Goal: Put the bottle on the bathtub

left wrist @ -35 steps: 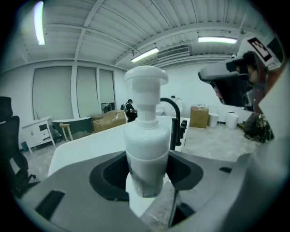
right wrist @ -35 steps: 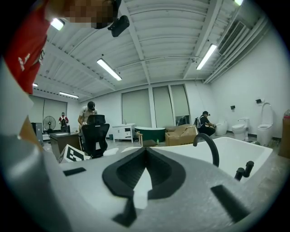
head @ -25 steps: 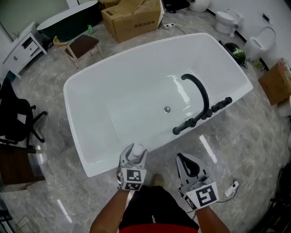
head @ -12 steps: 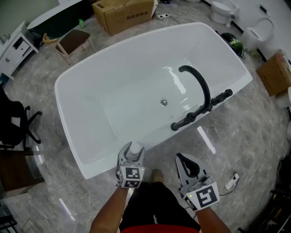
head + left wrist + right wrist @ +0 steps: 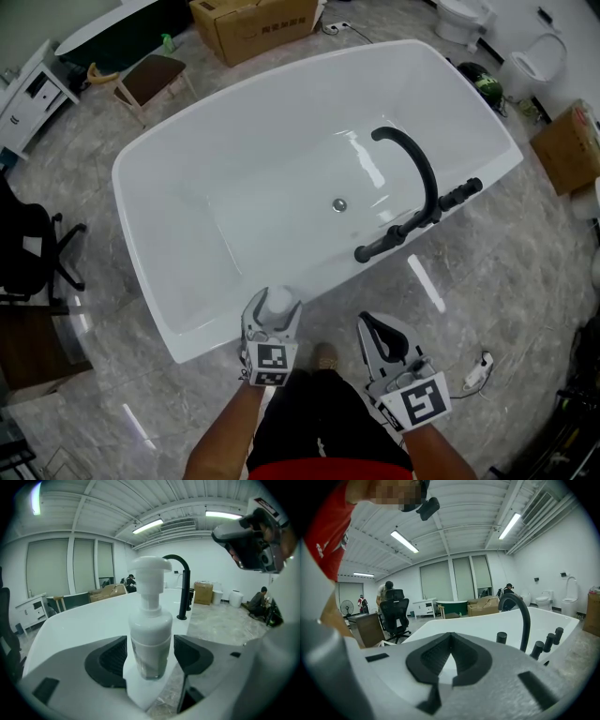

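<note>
**Item 1: foam pump bottle**. White, upright, with a clear lower band. It sits between the 2 jaws of the left gripper and is carried in the air at the near rim of the tub, not set down.

**Item 2: left gripper**. Jaws are partly closed, with the dark pads pressed against both sides of the bottle's body below the shoulder. The hold looks square and firm.

**Item 3: right gripper**. Jaws are brought together and hold nothing. It is parked beside the left gripper, on the floor side of the tub.

**Item 4: white freestanding bathtub**. Empty basin with a drain at mid-floor. The near rim is a narrow curved ledge.

**Item 5: black arched spout**. Mounted on the near rim, well to the right of the bottle, with black handles alongside it.

**Handling note (judgement).**
- Step in hand: carrying the bottle to the rim.
- Keep the bottle vertical and lower it until the base lies flat on the ledge, centred across its width.
- Part the jaws only once the base bears weight, then draw straight back so the pads do not catch the pump head.
- Risk: the ledge is glossy and slopes, so an off-centre base could slide into the basin or off to the floor.
</note>
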`<state>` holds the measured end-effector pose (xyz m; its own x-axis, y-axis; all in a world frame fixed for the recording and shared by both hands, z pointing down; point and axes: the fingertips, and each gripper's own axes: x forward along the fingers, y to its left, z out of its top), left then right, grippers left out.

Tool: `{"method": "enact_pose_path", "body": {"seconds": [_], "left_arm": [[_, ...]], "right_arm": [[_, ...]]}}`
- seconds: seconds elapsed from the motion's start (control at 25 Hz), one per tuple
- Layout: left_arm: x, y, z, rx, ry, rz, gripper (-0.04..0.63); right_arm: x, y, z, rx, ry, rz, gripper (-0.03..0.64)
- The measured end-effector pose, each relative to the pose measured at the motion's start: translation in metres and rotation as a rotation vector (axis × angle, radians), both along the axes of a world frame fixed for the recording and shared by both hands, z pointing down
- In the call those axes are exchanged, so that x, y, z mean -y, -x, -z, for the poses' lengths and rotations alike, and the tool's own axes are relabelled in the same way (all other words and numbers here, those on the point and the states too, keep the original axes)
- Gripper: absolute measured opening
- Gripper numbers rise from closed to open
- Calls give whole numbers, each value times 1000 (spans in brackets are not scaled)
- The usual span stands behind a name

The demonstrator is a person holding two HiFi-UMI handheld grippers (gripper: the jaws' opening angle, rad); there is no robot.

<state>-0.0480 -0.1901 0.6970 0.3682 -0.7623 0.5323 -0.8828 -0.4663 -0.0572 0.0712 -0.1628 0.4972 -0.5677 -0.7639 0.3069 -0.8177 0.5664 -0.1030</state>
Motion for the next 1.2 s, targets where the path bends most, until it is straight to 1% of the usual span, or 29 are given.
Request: {"method": "enact_pose_path", "body": {"seconds": [0.16,0.28,0.48,0.56,0.64,0.72,0.76,0.88,1.04,1.12,1.2], "left_arm": [[-13,5,15,-2,-9,8,288],[-23,11,44,-23,-53,8,288],[-40,13,124,-93,-159,11,288],[-46,10,162,-137,-201,6,288],[-51,6,202,-183,-232,2,287],[-57,5,230,-210,-252,1,286],[-60,5,241,-219,-259,1,275],[-67,7,269,-227,-285,9,198],[-74,11,299,-230,-322,25,62],[-79,11,311,-236,-335,20,26],[-83,9,320,-245,-343,15,15]], "right_arm": [[-1,1,6,10,-9,8,5],[-2,9,14,24,-22,23,5],[-5,20,35,49,-49,59,5],[-8,22,46,59,-63,70,5],[-11,24,58,73,-79,78,5],[-15,26,70,93,-95,82,5],[-17,27,77,102,-104,84,5],[-25,28,97,118,-133,95,5],[-38,31,119,128,-166,119,5],[-44,30,125,131,-175,123,5],[-46,29,129,136,-181,122,5]]}}
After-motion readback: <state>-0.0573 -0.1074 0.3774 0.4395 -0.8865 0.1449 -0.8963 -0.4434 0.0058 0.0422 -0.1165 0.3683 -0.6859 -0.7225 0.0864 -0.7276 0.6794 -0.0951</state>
